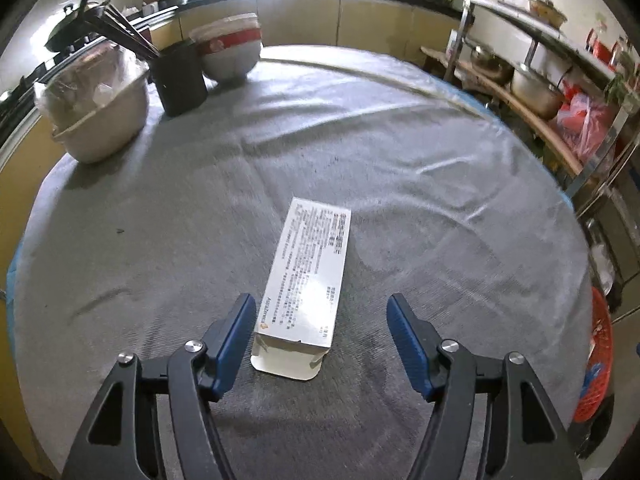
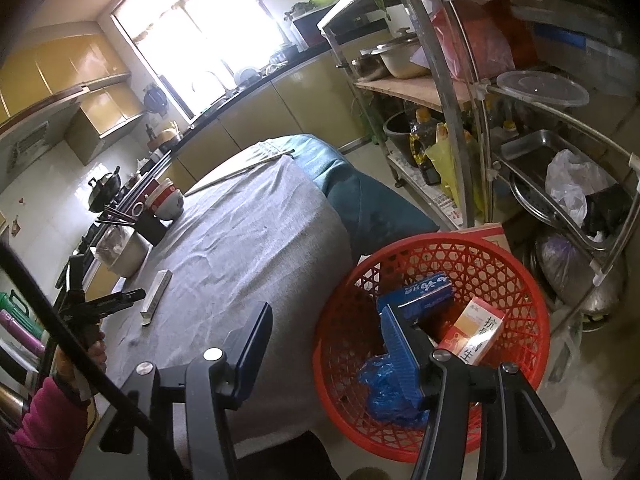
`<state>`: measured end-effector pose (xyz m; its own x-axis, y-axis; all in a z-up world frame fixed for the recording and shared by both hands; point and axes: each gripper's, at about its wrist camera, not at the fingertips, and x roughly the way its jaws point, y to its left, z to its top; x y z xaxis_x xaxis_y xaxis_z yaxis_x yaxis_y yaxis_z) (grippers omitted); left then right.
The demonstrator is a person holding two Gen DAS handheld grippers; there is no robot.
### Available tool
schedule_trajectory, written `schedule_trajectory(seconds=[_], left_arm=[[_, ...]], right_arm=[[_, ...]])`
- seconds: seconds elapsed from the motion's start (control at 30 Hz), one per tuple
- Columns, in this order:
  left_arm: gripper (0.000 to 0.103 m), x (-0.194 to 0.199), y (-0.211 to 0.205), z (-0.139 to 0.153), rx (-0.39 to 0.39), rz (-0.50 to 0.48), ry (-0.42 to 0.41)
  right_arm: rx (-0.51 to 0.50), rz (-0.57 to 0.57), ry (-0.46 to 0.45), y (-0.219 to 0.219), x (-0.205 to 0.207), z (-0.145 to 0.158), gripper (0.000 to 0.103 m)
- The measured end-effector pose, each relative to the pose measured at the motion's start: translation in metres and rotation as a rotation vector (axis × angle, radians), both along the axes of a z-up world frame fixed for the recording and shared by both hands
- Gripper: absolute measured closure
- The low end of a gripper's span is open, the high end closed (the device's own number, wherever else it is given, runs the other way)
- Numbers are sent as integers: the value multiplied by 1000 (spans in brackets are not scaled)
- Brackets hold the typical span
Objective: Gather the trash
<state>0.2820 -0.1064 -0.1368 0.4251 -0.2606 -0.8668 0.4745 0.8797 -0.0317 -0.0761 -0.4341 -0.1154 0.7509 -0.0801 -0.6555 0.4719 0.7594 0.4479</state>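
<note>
A long white medicine box (image 1: 306,280) lies flat on the grey tablecloth, its open end flap toward me. My left gripper (image 1: 322,322) is open, its blue pads on either side of the box's near end without touching it. The box also shows in the right wrist view (image 2: 156,292), with the left gripper (image 2: 116,300) beside it. My right gripper (image 2: 326,344) is open and empty, above the rim of a red basket (image 2: 348,288) on the floor. The basket holds a blue box (image 2: 420,294), an orange-and-white box (image 2: 474,336) and a crumpled blue bag (image 2: 384,394).
At the table's far left stand a bagged cream bowl (image 1: 100,120), a black chopstick holder (image 1: 180,80) and stacked red-and-white bowls (image 1: 230,52). A metal shelf rack (image 2: 460,120) with pots and bags stands right of the table. The red basket's edge (image 1: 598,360) shows by the table's right edge.
</note>
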Motion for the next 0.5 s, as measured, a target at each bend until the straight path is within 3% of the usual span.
schedule_trajectory(seconds=[0.2,0.23,0.27,0.5], left_arm=[[35,10,-2,-17,16,16,9],[39,10,-2,-18,9,19,8],[54,12,-1,-20,9,22,11],[55,13,-4,-18,5,23,-15]], right_arm=[[-5,7,8,0,5,-3,42],[-3,4,10,-1,5,-4,42],[1,2,11,-2,5,-4,42],[5,-2,12,-5,6,-6,42]])
